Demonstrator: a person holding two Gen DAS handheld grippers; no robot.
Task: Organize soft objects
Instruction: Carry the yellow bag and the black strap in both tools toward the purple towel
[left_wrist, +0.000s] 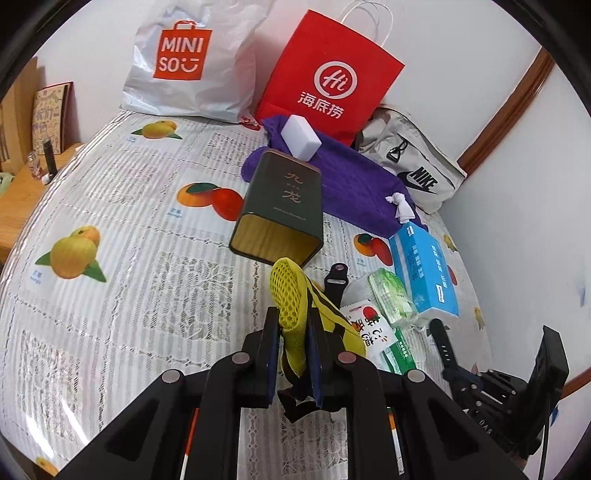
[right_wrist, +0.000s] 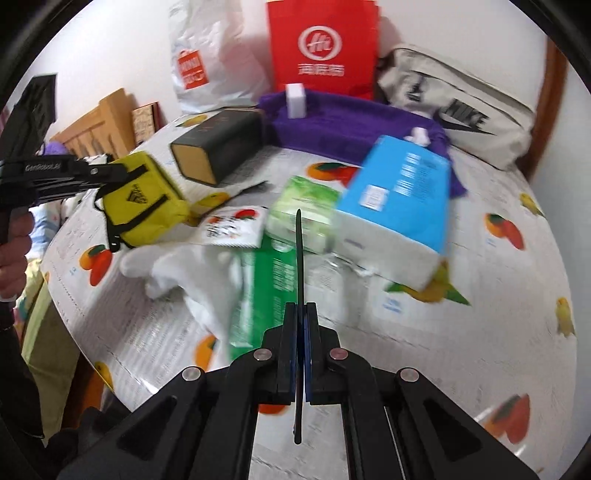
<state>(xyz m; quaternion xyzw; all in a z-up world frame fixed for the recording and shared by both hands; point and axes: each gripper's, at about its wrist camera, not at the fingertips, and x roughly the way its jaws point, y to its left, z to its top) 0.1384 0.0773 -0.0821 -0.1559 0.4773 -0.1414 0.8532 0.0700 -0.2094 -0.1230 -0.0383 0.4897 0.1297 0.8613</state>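
Fingers of our left gripper (left_wrist: 293, 328) are pinched on the yellow pouch (left_wrist: 295, 314), which we hold lifted above the fruit-print tablecloth (left_wrist: 122, 236), just short of the dark tin (left_wrist: 282, 210) lying on its side. Our right gripper (right_wrist: 301, 317) is pressed together on a thin black strap (right_wrist: 300, 251), seen edge-on and running forward over the green packets (right_wrist: 306, 210) and blue tissue box (right_wrist: 399, 195). We see the purple towel (left_wrist: 354, 181) behind the tin, open cloth to our left, and the table edge near our right.
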